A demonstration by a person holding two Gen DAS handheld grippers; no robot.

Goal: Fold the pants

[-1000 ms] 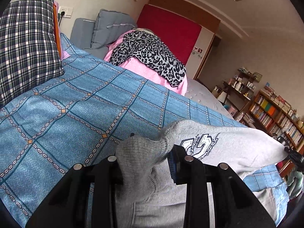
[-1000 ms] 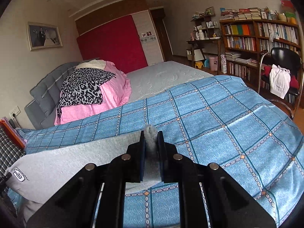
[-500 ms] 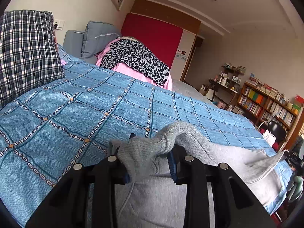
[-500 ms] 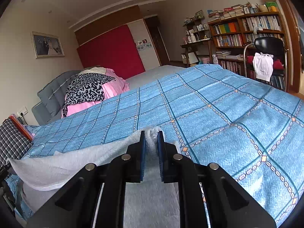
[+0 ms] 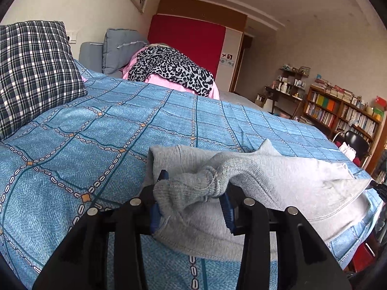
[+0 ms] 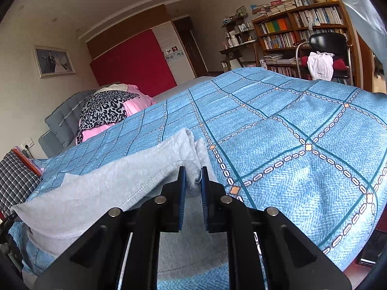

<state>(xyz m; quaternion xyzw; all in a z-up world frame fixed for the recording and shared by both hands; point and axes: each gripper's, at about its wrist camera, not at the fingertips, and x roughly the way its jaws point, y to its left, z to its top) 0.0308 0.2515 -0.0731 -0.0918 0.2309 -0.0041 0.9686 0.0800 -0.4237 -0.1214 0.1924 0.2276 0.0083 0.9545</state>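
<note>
Grey sweatpants (image 5: 290, 181) lie across the blue checked bed cover (image 5: 96, 133), doubled over lengthwise. My left gripper (image 5: 192, 188) sits low over the cover at one end. Its jaws are opening, and the bunched ribbed band (image 5: 193, 186) still lies loosely between them. In the right wrist view the pants (image 6: 108, 188) run off to the left. My right gripper (image 6: 192, 181) is shut on the other end of the fabric, pinching a thin fold just above the cover (image 6: 290, 133).
A plaid pillow (image 5: 33, 72) lies at the left. Pink bedding under a leopard-print cloth (image 5: 169, 70) is piled at the headboard. Bookshelves (image 6: 302, 29) and a black chair (image 6: 326, 48) with white cloth stand beyond the bed's far side.
Both grippers came forward and down with the pants, whose raised layer now rests on the bed. The left jaws have spread wider around the ribbed band. The right jaws stayed pinched.
</note>
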